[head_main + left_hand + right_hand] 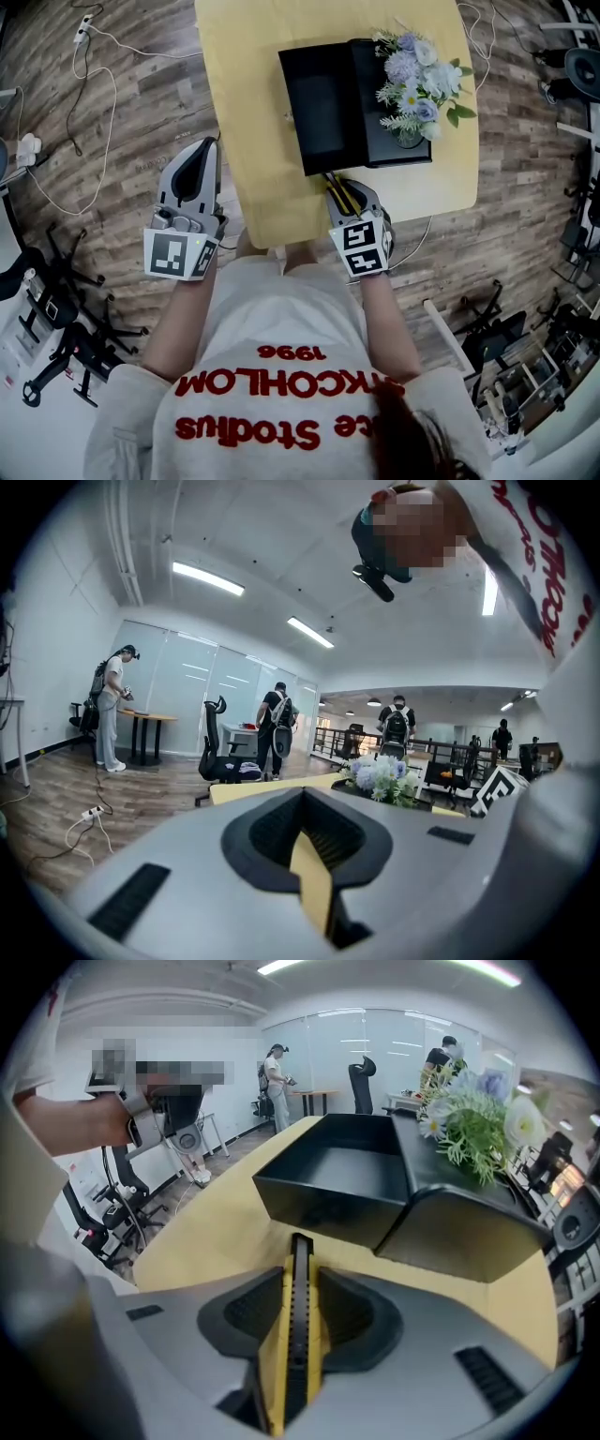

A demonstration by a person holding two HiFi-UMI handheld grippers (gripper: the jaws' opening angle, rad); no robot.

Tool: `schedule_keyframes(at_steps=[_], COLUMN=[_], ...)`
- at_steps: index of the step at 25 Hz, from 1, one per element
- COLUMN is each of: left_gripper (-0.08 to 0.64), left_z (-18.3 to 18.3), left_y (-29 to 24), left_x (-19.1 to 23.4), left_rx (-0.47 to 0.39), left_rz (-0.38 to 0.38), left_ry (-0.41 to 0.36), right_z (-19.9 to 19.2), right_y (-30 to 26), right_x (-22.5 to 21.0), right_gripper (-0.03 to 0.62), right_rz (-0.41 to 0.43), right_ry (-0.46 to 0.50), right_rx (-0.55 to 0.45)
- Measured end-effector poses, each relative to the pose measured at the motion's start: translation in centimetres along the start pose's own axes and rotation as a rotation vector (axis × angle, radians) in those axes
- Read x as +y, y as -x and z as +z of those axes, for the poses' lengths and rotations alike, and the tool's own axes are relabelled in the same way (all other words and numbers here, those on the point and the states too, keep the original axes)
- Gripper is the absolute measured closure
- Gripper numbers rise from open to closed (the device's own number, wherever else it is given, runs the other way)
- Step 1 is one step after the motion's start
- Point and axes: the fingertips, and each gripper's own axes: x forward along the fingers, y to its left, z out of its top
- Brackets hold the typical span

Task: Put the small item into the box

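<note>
At the near edge of the yellow table (pixel 262 141), the right tool (pixel 339 190) points down just in front of the open black box (pixel 287 103). Its jaws stand a narrow slit apart, with nothing I can make out between them. The left tool (pixel 206 148) hangs closed and empty off the table's left side. No small item shows in any view, and the box floor looks bare, so picking it up and placing it both seem still to do.
</note>
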Motion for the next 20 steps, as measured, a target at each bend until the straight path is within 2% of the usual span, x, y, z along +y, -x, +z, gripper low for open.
schedule_keyframes(at_steps=[9,15,20], left_gripper=[0.554,0.554,0.554], left_z=[1.6,4.2,6.7], left_y=[-0.3,-0.6,-0.9], left_x=[0.0,0.0,0.0], left_rx=[-0.037,-0.093,-0.145], left_rz=[-0.006,0.003,0.018], left_ry=[-0.012,-0.035,-0.057], right_z=[1.7,6.2,10.8], right_y=[2.5,6.6,10.3], right_x=[0.2,-1.5,-3.3], right_gripper=[0.476,0.476,0.476], right_rz=[0.079,0.074,0.038], right_ry=[-0.051,-0.102,-0.094], right_rx=[-0.117,-0.305,-0.469])
